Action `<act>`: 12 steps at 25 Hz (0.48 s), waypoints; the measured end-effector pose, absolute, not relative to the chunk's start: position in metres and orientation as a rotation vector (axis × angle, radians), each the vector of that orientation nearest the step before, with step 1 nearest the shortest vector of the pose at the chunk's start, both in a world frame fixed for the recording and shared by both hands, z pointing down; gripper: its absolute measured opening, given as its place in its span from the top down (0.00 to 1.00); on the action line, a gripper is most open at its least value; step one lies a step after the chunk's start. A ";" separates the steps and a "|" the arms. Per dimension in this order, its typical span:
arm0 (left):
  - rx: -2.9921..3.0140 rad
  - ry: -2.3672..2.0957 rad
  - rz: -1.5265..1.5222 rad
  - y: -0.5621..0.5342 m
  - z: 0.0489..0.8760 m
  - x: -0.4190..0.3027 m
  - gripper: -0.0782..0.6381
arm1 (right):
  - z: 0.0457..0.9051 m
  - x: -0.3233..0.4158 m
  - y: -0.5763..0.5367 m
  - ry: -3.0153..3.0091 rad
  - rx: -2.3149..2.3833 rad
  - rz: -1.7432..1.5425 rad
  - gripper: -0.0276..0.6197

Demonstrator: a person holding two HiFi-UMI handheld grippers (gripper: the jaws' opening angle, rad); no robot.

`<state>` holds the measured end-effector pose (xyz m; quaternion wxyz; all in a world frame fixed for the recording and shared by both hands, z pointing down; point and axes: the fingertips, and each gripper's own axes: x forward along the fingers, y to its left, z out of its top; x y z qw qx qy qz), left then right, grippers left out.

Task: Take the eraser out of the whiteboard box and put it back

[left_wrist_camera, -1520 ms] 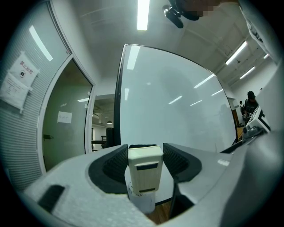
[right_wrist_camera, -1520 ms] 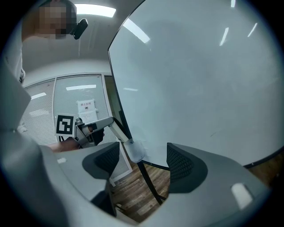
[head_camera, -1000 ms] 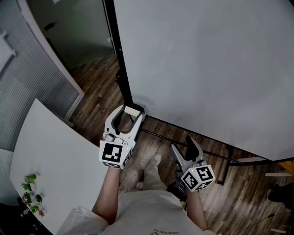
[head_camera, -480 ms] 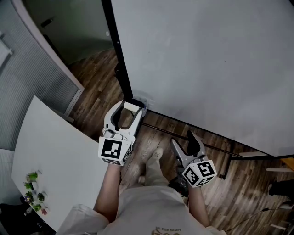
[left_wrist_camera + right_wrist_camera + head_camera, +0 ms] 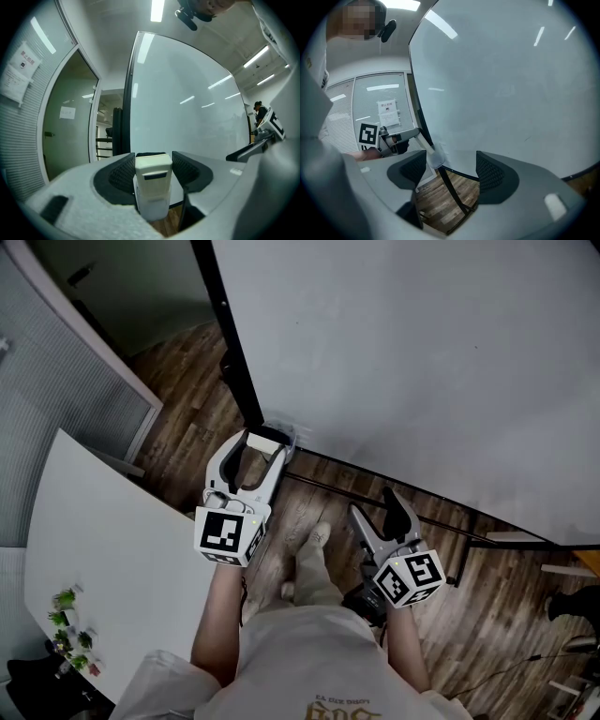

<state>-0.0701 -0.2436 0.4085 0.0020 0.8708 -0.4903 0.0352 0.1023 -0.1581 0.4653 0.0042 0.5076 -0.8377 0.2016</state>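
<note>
At the whiteboard (image 5: 422, 362) corner | left gripper (image 5: 265, 442) clamped white rectangular plastic eraser (image 5: 152, 187); right gripper (image 5: 451, 171) gaped empty | best lowered squarely into translucent box (image 5: 284, 434).

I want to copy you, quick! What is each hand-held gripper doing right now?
Left hand-held gripper: closed on the eraser.
Right hand-held gripper: open, holding nothing.

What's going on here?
A person stands at a large white whiteboard with a gripper in each hand. The left gripper has its fingers closed on a white rectangular plastic eraser, holding it right at the small clear box on the board's lower-left corner. Whether the eraser sits inside the box can't be told. The right gripper is open and empty, held low beside the board.
</note>
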 end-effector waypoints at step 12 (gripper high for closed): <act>2.716 -1.514 0.155 -0.253 0.430 -0.068 0.55 | 0.476 0.105 -0.170 -2.602 1.599 0.656 0.45</act>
